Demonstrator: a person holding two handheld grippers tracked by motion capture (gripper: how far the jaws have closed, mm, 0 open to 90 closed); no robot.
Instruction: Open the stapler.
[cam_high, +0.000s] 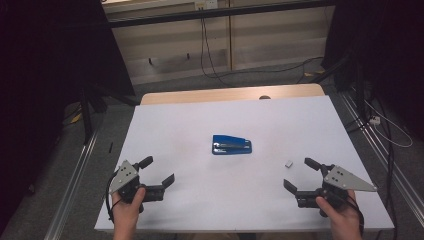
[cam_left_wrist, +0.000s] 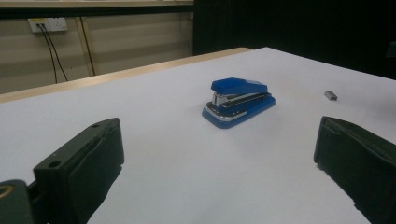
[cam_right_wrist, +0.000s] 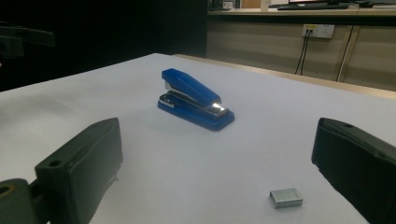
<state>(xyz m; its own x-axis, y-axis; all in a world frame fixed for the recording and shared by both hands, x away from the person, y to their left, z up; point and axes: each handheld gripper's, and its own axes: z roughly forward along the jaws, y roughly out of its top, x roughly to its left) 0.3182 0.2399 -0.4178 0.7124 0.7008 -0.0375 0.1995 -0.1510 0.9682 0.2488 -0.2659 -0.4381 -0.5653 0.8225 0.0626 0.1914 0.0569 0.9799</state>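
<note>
Blue plastic and bright metal: the stapler (cam_high: 231, 145) is lying near the middle of the white table (cam_high: 175, 120), closed, untouched. We are holding the left gripper (cam_high: 161, 171) at the near left edge, fingers (cam_left_wrist: 86, 158) spread wide on nothing. Further right, a small grey block of staples (cam_high: 288, 163) is sitting just ahead of the right gripper (cam_high: 301, 174), whose fingers (cam_right_wrist: 81, 165) are also standing wide open and empty.

Risks as we are judging them: the staple block is small and low, so fingers closing on it could skid it across the smooth sheet or break the strip apart. The stapler could slide or tip if pinched off-centre on its sloping top.

We are not able to make out whether the stapler is loaded; its magazine is hidden. Both forearms are cut off at the bottom edge of the high view.
</note>
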